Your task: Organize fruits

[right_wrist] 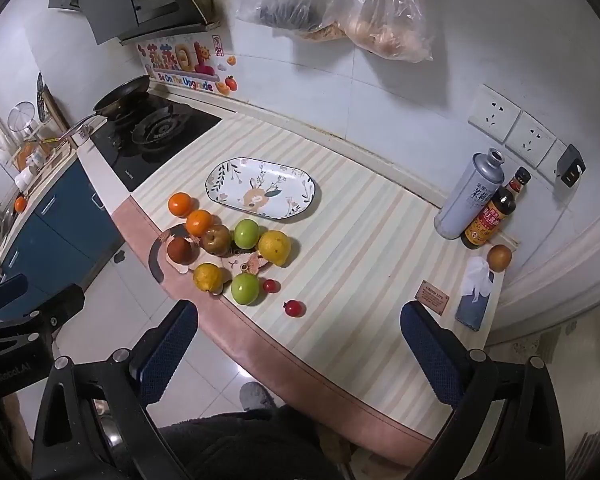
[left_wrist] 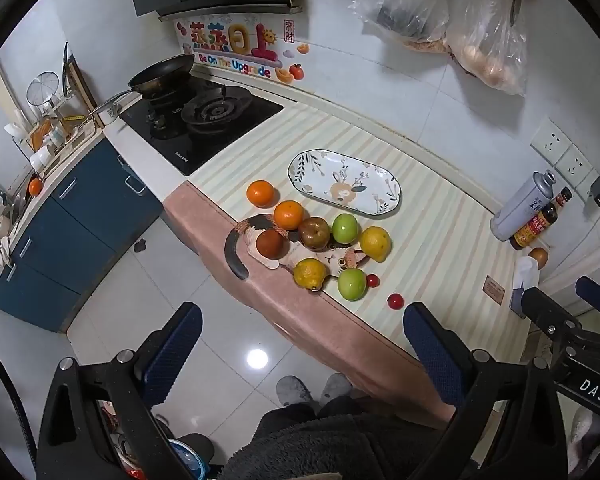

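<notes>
- Your left gripper (left_wrist: 300, 354) hangs off the tabletop's front edge, above the floor, jaws spread wide with nothing between them.
- Your right gripper (right_wrist: 298, 354) sits further along, over the front edge of the tabletop (right_wrist: 364, 248), jaws likewise spread wide and empty, pointing steeply down.
- The fruit is bunched near the front edge at the stove end: two oranges (right_wrist: 180, 204) in a row towards the stove, then a brown apple (right_wrist: 216, 239), a green apple (right_wrist: 246, 233) and a lemon (right_wrist: 274, 247) just beside one another.
- Closer to the edge lie a dark red fruit (right_wrist: 179, 249), a second lemon (right_wrist: 208, 277) and a second green apple (right_wrist: 245, 288); the second lemon sits right at the rim of the striped mat.
- Several of these rest on a cat-shaped mat (left_wrist: 236, 254) whose tail overhangs the pink edge band.
- Two cherry tomatoes (right_wrist: 294, 308) lie apart from the cluster, the nearer one alone on the stripes close to the front edge.
- The oval patterned plate (right_wrist: 262, 188) stands empty behind the fruit, apart from it, with bare mat on all sides.
- From the lemon across to the bottles the striped surface is open; that is your widest free room.
- At the far end stand a grey can (right_wrist: 470, 200) and a dark sauce bottle (right_wrist: 490, 216), touching or nearly so, with a brown round fruit (right_wrist: 499, 257) and a tissue pack (right_wrist: 476, 296) near them.
- The gas stove (right_wrist: 152, 136) with a frying pan (right_wrist: 122, 96) bounds the mat at the other end.
- Plastic bags (right_wrist: 340, 8) hang on the wall above the back edge.
</notes>
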